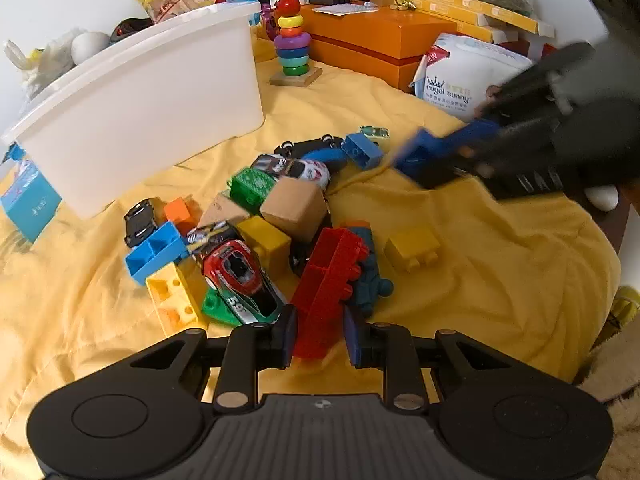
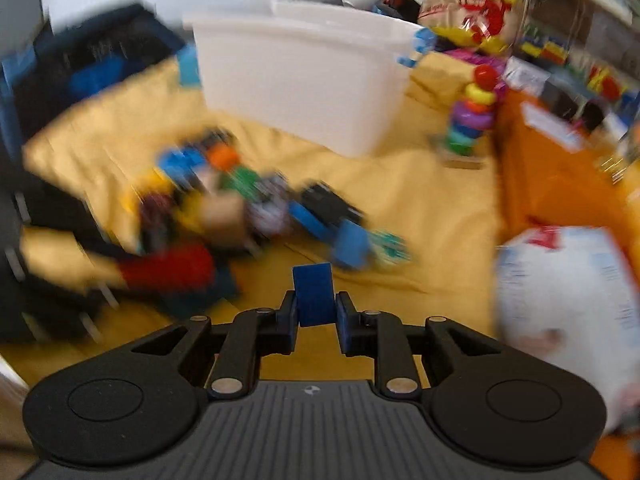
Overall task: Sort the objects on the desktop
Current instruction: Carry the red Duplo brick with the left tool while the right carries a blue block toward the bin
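Note:
A long red brick (image 1: 326,280) lies on the yellow cloth (image 1: 480,280) at the near edge of a toy pile. My left gripper (image 1: 320,334) is shut on its near end, one pad on each side. The pile holds a red toy car (image 1: 236,276), a cardboard cube (image 1: 294,208), yellow, green and light blue bricks, and a teal brick (image 1: 368,276) against the red one. My right gripper (image 2: 316,312) is shut on a dark blue brick (image 2: 314,300), held above the cloth to the right of the pile. The left wrist view shows it blurred, with that dark blue brick (image 1: 424,152).
A tall white bin (image 1: 140,100) stands behind the pile at the left, white bin (image 2: 300,80) in the right wrist view too. A ring stacker (image 1: 294,40), an orange box (image 1: 380,36) and a white bag (image 1: 468,76) line the back right. A lone yellow brick (image 1: 412,248) sits right of the pile.

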### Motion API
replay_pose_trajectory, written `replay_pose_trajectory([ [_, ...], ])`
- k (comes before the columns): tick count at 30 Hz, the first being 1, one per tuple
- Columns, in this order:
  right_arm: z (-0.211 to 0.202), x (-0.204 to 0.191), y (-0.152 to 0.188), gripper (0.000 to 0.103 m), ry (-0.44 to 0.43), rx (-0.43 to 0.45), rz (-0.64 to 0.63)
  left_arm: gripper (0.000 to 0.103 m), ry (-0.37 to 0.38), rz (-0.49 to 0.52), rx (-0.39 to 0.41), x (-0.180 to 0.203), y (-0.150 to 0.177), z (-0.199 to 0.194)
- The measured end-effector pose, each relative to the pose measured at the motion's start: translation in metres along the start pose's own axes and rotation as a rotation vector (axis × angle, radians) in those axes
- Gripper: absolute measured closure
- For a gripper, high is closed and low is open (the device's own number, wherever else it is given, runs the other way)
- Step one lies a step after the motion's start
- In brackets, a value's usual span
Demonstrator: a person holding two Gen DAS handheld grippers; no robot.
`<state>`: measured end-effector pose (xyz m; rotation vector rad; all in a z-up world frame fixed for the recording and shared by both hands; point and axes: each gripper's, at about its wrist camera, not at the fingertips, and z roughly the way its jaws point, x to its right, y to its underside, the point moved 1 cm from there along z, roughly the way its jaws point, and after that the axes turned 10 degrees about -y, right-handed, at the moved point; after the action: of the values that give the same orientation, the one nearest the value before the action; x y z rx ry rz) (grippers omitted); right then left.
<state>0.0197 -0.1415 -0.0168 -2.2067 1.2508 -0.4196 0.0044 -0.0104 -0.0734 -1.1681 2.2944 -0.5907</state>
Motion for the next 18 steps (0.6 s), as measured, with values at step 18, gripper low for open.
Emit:
replay_pose_trajectory([
  [18, -0.006, -0.003, 0.011, 0.058, -0.153, 0.031, 0.006, 0.076, 0.322, -0.573, -0.204, -0.06, 0.05, 0.003],
])
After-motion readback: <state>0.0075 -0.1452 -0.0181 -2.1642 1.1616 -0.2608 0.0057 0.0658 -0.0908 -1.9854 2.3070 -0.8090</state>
